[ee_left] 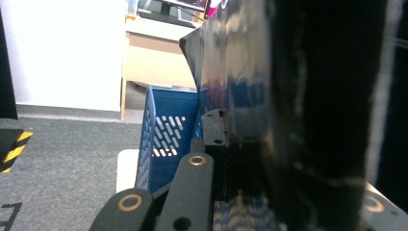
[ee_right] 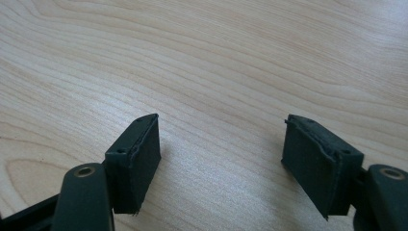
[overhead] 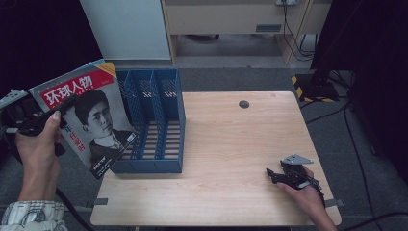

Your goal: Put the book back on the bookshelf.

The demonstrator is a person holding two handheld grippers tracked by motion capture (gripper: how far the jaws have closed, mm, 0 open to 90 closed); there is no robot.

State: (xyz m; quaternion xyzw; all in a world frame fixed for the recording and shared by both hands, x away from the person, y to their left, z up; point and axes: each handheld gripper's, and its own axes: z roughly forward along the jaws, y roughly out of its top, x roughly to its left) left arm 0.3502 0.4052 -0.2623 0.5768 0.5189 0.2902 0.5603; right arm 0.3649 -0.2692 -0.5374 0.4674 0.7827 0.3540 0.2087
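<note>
The left gripper (overhead: pixel 33 120) is clamping a magazine (overhead: pixel 89 115) by its left edge, its fingers (ee_left: pixel 214 127) pressing the glossy pages between them. In the left gripper view the dark, shiny cover is rising right beside the near finger and taking up the whole right half of the picture, with its upper corner curling slightly at the top. The person's left hand (overhead: pixel 38 149) is wrapping around the gripper's body, and a patterned sleeve (overhead: pixel 33 214) is showing at the bottom of the high view.

The magazine is hanging in the air off the left edge of the tabletop (overhead: pixel 226 144), tilted so that its red title bar is pointing up and to the right. Its cover, showing a portrait of a person in a dark suit, is facing the high camera. Its right edge is overlapping the front left corner of a blue file rack (overhead: pixel 154 120), which is standing on the left part of the tabletop with its perforated dividers forming upright slots. Whether the magazine is touching the rack I cannot tell.

The right gripper (overhead: pixel 276 174) is resting near the front right corner of the tabletop, held by the right hand (overhead: pixel 308 195). Its fingers (ee_right: pixel 137 161) are standing wide apart with bare wood grain between them, gripping nothing. It is lying well apart from the rack and the magazine.
</note>
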